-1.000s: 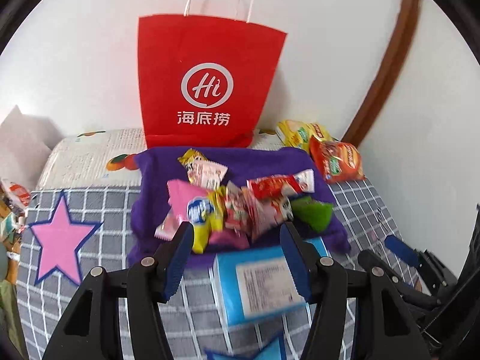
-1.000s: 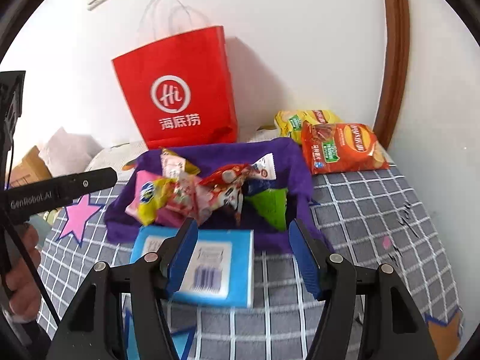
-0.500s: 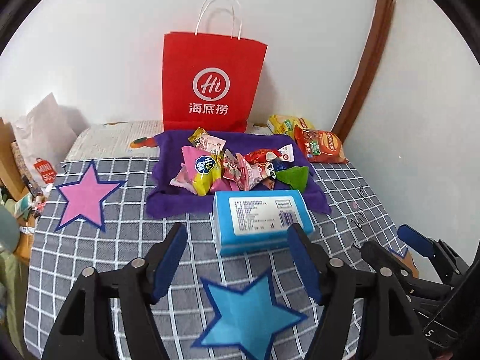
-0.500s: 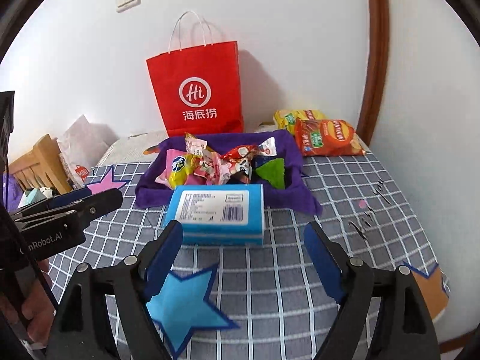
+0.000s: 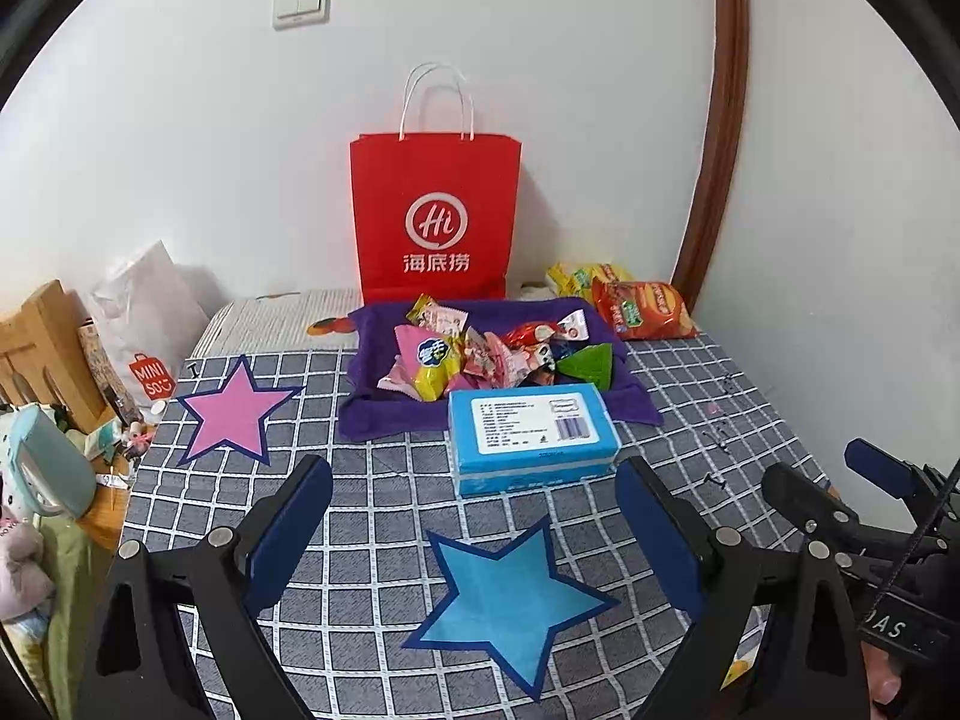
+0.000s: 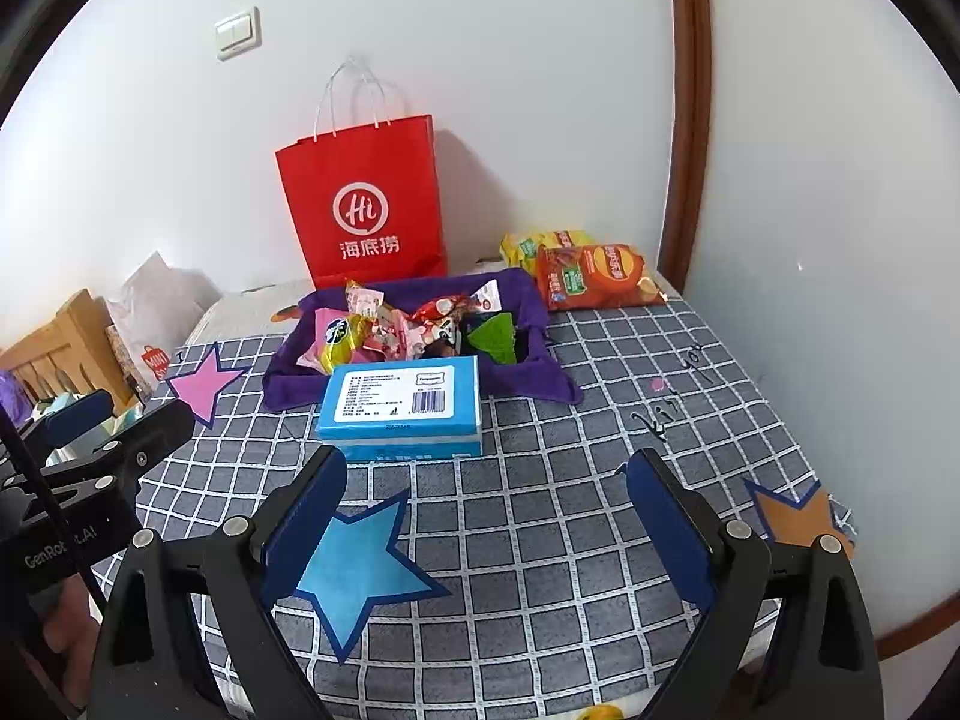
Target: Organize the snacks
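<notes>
The left tool (image 5: 474, 516) stands wide with nothing between its flat, dark-blue padded fingers; its jaws have just been opening. The right tool (image 6: 486, 510) is equally wide and bare, its jaws likewise just opened.

Both hang over a bench (image 5: 690, 450) draped in a grey cloth with a white grid. Paper stars with dark borders lie flat on it: a blue star (image 5: 510, 594) nearest the tools, a pink star (image 5: 231, 414) to the left, and an orange star (image 6: 798, 516) at the right edge.

The snacks (image 5: 480, 357) sit heaped in a shallow tray lined with soft purple fabric (image 5: 384, 414) at the middle of the bench: crinkly foil and plastic wrappers in pink, yellow, red and green. Touching the tray's near edge lies a rectangular blue box (image 5: 531, 438), its white printed label and barcode facing up. Two glossy crisp bags (image 5: 642, 309), orange over yellow, lie at the far right corner, beside the tray.

A stiff red paper bag (image 5: 435, 222) with white cord handles stands upright against the wall behind the tray.
</notes>
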`<state>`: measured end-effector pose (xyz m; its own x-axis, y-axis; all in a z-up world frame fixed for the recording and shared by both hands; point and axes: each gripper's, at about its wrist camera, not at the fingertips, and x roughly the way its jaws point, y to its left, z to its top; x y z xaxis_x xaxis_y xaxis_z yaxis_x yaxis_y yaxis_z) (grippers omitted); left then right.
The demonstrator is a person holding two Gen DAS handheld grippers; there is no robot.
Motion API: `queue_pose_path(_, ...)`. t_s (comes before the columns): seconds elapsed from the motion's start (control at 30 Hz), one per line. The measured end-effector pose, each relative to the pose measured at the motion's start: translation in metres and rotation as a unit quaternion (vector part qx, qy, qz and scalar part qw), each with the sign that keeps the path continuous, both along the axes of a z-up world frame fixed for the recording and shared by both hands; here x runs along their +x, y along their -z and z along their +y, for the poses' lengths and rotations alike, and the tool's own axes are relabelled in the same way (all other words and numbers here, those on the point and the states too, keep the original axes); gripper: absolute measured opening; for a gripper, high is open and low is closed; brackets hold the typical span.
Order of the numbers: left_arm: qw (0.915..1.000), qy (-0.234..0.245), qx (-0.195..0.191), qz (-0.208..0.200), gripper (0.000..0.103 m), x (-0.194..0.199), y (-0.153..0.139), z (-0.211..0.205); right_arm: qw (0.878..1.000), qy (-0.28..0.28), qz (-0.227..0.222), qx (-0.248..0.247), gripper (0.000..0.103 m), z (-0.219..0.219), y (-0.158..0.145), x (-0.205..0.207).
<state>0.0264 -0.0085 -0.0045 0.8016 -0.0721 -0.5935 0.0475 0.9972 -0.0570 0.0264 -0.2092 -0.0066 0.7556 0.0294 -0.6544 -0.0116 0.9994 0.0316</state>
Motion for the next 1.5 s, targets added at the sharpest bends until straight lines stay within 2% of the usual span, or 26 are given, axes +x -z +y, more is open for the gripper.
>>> queue_pose_path(0.3,1.0000,0.000,-0.001,-0.006,0.095,-0.006,-0.006,-0.003,1.000,0.015,-0.010,-0.016,0.094,-0.001,-0.010,-0.007)
queue_pose_path(0.9,0.9998,-0.005,-0.003,-0.017,0.095,-0.009,-0.016,-0.004,1.000,0.016,-0.024,-0.013,0.094,-0.001,-0.022,-0.014)
queue_pose_path(1.5,0.9998,-0.008,-0.009,-0.018,0.095,-0.010,-0.016,-0.003,1.000,0.016,-0.022,-0.008,0.094,-0.001,-0.019,-0.012)
